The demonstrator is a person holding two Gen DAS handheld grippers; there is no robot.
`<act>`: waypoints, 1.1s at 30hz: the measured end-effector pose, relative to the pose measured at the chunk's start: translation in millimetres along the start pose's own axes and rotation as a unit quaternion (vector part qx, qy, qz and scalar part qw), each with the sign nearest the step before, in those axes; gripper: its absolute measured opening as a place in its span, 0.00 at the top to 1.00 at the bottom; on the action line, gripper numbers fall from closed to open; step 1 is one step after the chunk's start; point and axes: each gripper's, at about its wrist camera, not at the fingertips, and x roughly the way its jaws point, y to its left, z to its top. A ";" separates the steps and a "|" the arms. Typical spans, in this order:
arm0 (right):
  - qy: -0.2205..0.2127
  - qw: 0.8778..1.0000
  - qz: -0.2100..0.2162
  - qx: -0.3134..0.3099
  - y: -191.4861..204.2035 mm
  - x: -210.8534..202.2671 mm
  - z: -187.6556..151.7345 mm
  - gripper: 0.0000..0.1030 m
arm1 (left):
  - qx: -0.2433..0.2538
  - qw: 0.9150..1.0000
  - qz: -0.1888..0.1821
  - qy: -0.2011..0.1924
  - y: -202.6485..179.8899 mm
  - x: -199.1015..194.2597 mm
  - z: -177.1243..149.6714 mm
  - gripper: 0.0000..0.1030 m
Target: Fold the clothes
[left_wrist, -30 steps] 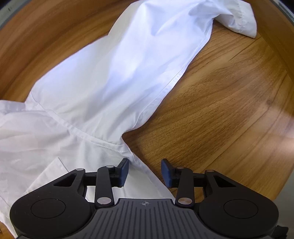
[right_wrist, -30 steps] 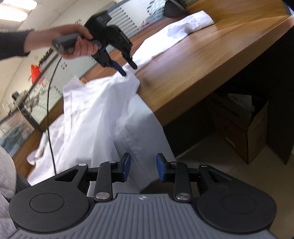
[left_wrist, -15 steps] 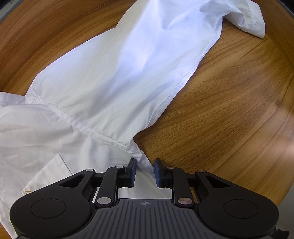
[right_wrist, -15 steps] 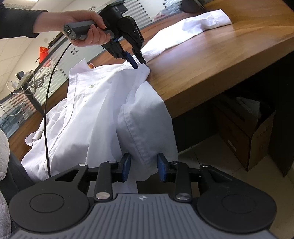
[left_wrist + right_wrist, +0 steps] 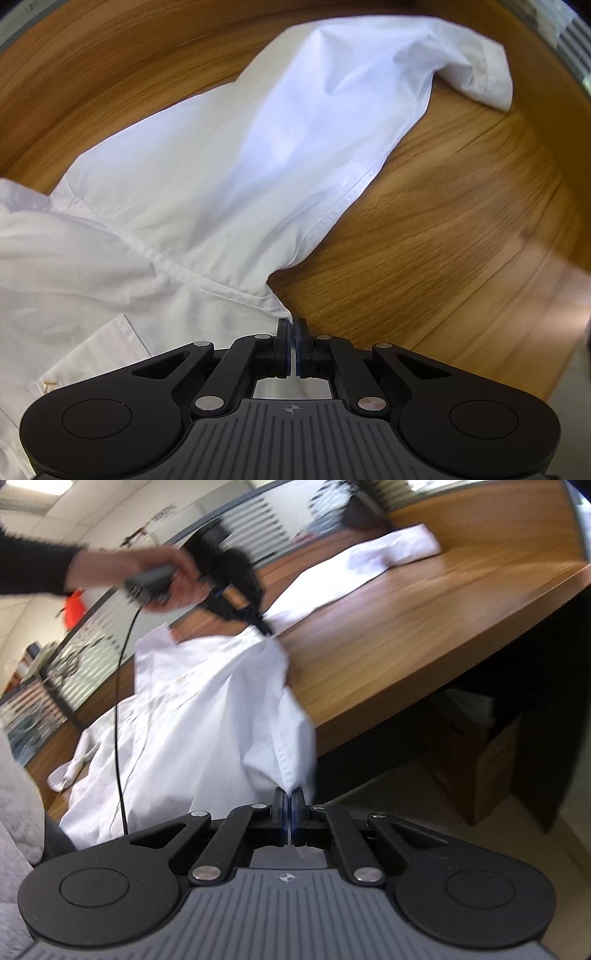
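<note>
A white shirt (image 5: 192,192) lies on the wooden table (image 5: 461,240), one sleeve stretched away to its cuff (image 5: 480,77). My left gripper (image 5: 292,328) is shut on the shirt's side seam just below the armpit. In the right wrist view the shirt (image 5: 207,709) hangs over the table's front edge (image 5: 424,686). My right gripper (image 5: 289,800) is shut on the hanging hem corner below the table edge. The left gripper (image 5: 264,626) also shows there, held in a hand and pinching the shirt at the table.
A cardboard box (image 5: 487,760) stands on the floor under the table. The left gripper's black cable (image 5: 117,716) hangs across the shirt. Window blinds run behind the table. A grey fuzzy garment (image 5: 14,812) fills the left edge.
Both grippers have closed on the shirt: the left on the seam below the armpit, the right on the hanging hem. Both views are now blurred with motion.
</note>
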 end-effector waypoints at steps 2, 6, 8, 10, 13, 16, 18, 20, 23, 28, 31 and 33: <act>-0.003 1.000 -0.022 0.005 -6.4 -11.2 9.5 0.99 | -0.007 0.999 -0.029 -0.017 3.5 -3.2 2.7 0.96; 0.015 0.998 -0.061 0.002 -17.0 -18.3 25.7 0.99 | 0.009 0.996 -0.051 -0.068 0.9 -11.2 15.6 0.98; 0.044 0.996 -0.081 -0.001 -19.7 -9.2 29.5 0.99 | 0.002 0.996 -0.057 -0.064 -0.4 -7.8 22.0 0.98; 0.068 0.992 -0.102 -0.007 -19.9 1.3 29.8 0.99 | 0.014 0.997 -0.051 -0.061 -4.2 -5.0 25.1 0.98; 0.088 0.988 -0.126 -0.008 -16.4 11.2 31.1 0.98 | 0.032 0.996 -0.051 -0.068 -3.2 -10.0 28.3 0.97; 0.097 0.983 -0.154 0.003 -11.3 10.9 35.5 0.95 | 0.047 0.994 -0.050 -0.080 3.5 -19.9 30.6 0.87; 0.098 0.978 -0.184 0.014 -7.1 5.2 40.5 0.92 | 0.060 0.994 -0.047 -0.084 9.8 -27.6 32.2 0.78; 0.094 0.975 -0.197 0.032 -2.8 -7.9 44.5 0.90 | 0.074 0.993 -0.042 -0.086 20.0 -37.0 33.3 0.70; 0.087 0.972 -0.211 0.056 6.4 -28.7 49.8 0.79 | 0.087 0.991 -0.044 -0.094 43.2 -51.2 32.4 0.49; 0.075 0.972 -0.210 0.080 34.2 -45.7 60.0 0.66 | 0.112 0.986 -0.049 -0.114 90.8 -76.4 21.7 0.49; 0.072 0.972 -0.206 0.090 53.2 -45.6 65.4 0.56 | 0.136 0.983 -0.035 -0.120 119.7 -88.2 11.7 0.47; 0.072 0.971 -0.205 0.094 65.3 -40.6 69.9 0.51 | 0.152 0.979 -0.011 -0.134 139.0 -94.5 3.1 0.40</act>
